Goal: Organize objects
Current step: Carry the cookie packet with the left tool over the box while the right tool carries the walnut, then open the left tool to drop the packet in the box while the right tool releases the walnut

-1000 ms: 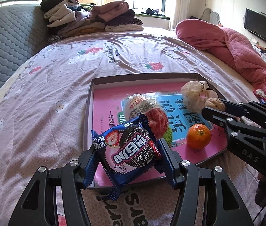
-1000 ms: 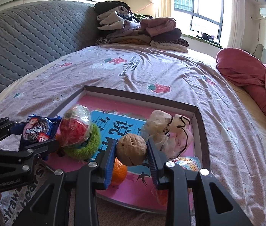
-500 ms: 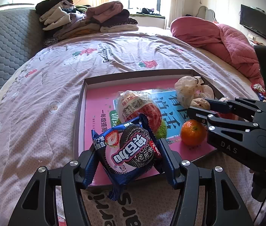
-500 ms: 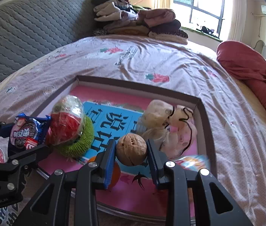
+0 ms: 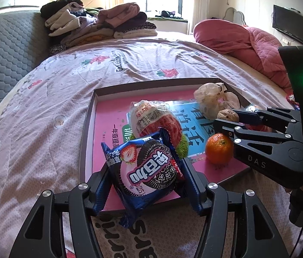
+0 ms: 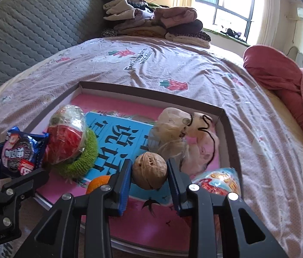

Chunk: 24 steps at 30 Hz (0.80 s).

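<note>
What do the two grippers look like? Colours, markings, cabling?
Both are matte black, with skeletal linkage arms and silver pivot screws. The left gripper and right gripper carry ribbed blue finger pads. The right gripper's body reads "DAS"; a green LED glows on the black mount behind it, and a thin black cable trails below.

1. left gripper point(image 5: 146, 181): black angular frame with triangular cut-outs; round silver screws at the joints; blue ribbed pads point(image 5: 191, 185)
2. right gripper point(image 6: 149, 172): same black frame, silver screws, blue pads; white "das" lettering on its side; a black upright part with a green light
</note>
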Available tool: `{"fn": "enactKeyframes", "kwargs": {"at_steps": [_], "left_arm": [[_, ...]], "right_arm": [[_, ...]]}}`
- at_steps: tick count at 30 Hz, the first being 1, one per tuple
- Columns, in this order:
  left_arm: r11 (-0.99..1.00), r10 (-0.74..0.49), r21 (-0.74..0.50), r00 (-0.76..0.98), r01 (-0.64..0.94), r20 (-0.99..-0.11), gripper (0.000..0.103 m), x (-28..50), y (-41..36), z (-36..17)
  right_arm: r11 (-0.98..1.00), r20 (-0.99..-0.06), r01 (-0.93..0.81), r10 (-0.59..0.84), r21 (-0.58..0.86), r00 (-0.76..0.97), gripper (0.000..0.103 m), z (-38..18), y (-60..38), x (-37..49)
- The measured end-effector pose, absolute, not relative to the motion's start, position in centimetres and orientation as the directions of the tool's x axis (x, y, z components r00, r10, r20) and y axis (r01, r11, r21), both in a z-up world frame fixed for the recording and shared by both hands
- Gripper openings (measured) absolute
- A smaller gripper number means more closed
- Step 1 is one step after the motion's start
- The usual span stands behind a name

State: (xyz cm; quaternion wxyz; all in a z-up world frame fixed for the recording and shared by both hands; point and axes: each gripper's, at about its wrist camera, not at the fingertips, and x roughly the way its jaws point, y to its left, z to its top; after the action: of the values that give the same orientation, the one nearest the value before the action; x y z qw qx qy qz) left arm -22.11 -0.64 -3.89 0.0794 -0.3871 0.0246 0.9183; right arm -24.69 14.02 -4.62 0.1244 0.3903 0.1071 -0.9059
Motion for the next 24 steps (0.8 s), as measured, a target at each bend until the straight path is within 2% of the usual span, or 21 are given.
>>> {"fn": "enactKeyframes", "kwargs": {"at_steps": [21,24], "left_arm": [[-0.985,0.147,-0.048,-0.678,-0.163,-0.720,0.065,-22.18,-0.96,-3.82],[-0.985,0.156,-0.062,-0.675,-0.161,-0.721,0.068,-22.23,-1.02,-3.85]], "right_arm": [[-0.953,-0.762,0.298,-0.147,-0.063,-0.631,0.033,-4.86,14.99,-25.27],[-0.953,-0.763,0.295,-0.142,-0.067,-0.631,0.033,-4.86,14.98,-25.28]]}}
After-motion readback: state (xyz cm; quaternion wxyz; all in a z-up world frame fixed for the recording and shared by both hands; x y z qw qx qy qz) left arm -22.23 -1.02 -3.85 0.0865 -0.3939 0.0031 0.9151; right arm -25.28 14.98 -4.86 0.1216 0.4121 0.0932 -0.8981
